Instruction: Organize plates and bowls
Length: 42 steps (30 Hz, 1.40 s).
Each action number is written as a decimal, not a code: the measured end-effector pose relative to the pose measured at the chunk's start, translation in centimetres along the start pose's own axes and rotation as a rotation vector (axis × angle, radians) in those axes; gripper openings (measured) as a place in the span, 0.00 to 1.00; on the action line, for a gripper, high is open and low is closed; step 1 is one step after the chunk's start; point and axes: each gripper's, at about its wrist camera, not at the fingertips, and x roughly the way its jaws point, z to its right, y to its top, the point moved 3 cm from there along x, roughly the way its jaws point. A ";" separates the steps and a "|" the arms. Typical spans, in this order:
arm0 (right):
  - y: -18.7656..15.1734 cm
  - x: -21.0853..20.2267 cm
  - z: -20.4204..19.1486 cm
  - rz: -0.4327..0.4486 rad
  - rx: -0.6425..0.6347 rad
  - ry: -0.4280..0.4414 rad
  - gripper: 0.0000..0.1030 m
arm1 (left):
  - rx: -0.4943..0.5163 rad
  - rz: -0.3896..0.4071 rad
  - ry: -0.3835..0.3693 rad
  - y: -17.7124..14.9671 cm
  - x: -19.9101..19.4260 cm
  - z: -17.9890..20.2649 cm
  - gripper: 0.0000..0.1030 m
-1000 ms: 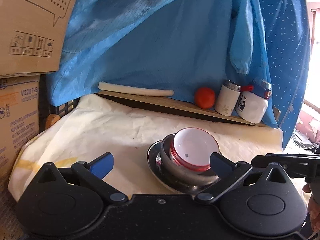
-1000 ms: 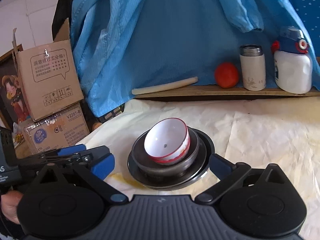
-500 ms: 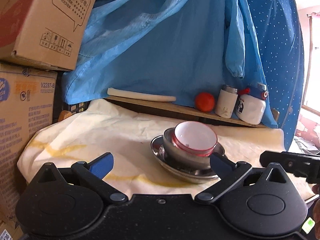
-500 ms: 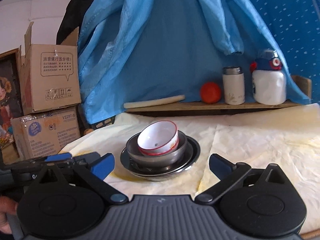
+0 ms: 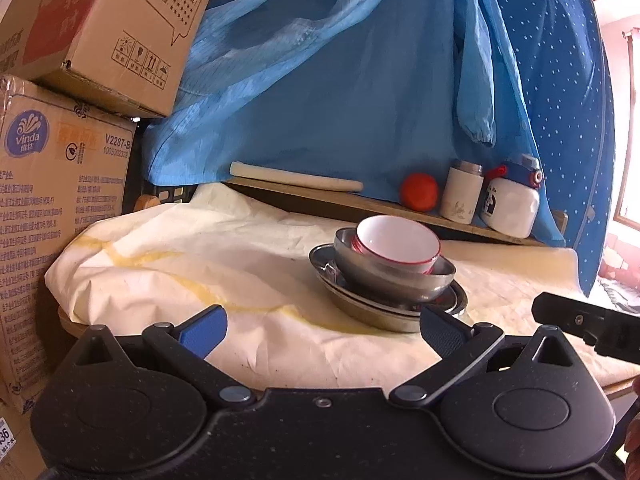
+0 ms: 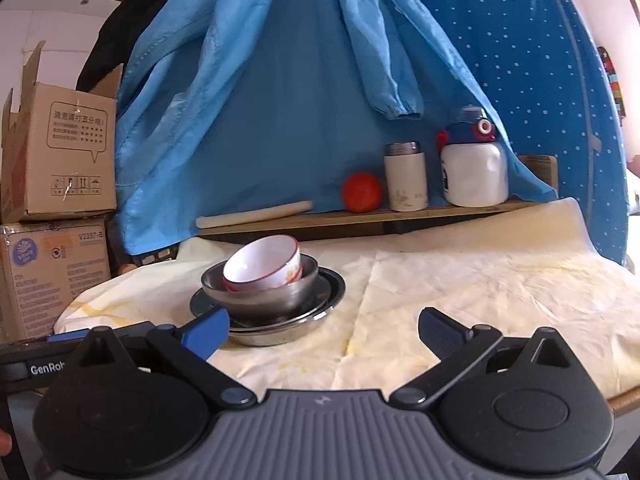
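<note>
Hidden parts: the steel plates under the stack show only their rims, so how many lie there cannot be told; the steel bowl hides their middles, and the left blue pad of the right gripper covers part of the front rim in the right wrist view.
Cut off: the right gripper appears in the left wrist view only as a black bar at the right edge; a bit of a hand shows at the lower corners.
Left gripper: jaws spread wide, nothing between them, held back from the table edge.
Right gripper: jaws likewise spread wide and empty, in front of the table.
Stack: near the middle of the table, the red-rimmed white bowl sits tilted inside the steel bowl, which rests on the plates.
Surface: a creased cream cloth with yellow stains covers the table.
Room, left: cardboard boxes piled beside the table.
Room, back: blue fabric hangs behind a wooden ledge carrying a pale rolling pin, an orange ball, a white flask and a white bottle with a blue cap.
</note>
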 end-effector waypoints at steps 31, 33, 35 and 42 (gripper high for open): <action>-3.1 -0.6 1.1 0.105 -0.007 -0.065 1.00 | 0.022 0.047 0.088 -1.9 -1.4 0.1 0.99; -3.2 -0.5 1.1 0.104 -0.007 -0.063 1.00 | 0.022 0.048 0.089 -2.0 -1.4 0.1 0.99; -3.4 -0.3 1.0 0.099 -0.010 -0.058 1.00 | 0.024 0.047 0.089 -2.0 -1.4 0.1 0.99; -3.5 -0.1 0.9 0.093 -0.010 -0.052 1.00 | 0.024 0.045 0.089 -2.1 -1.3 0.1 0.99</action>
